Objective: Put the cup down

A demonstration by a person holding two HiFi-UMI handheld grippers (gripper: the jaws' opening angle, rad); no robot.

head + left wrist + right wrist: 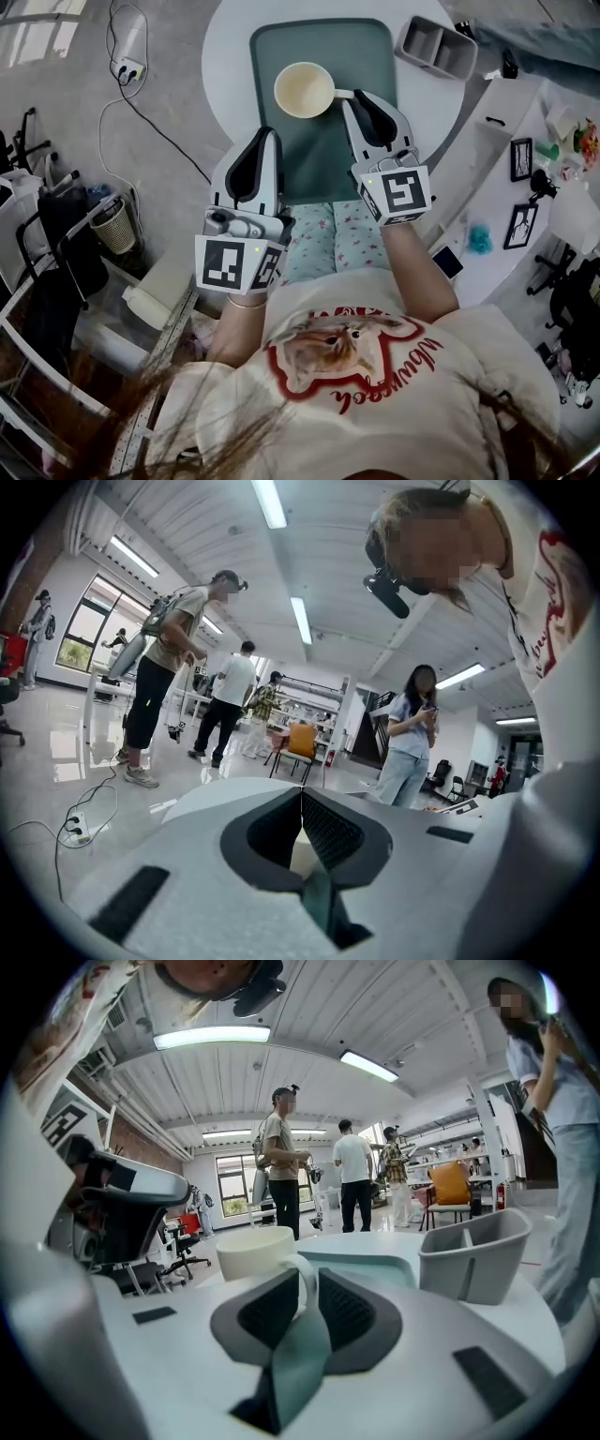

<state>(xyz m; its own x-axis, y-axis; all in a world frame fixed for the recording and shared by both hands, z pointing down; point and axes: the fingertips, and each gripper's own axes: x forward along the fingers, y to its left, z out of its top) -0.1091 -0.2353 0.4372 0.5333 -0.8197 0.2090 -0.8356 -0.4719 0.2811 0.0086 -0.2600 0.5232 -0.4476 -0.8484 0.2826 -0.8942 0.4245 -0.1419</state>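
Cup (303, 90) handle sits clamped in right gripper (354, 95); left gripper (267, 132) closed, empty.

Head view steeply downward, gripper views low, forward, right one sharing cup (304, 90)

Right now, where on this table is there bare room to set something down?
The green tray is bare on its near half, nearer than the cup and between the left gripper and right gripper; so is the white table left of it. Crowded: the far right, where the right gripper holds the cup's handle near the grey bin.
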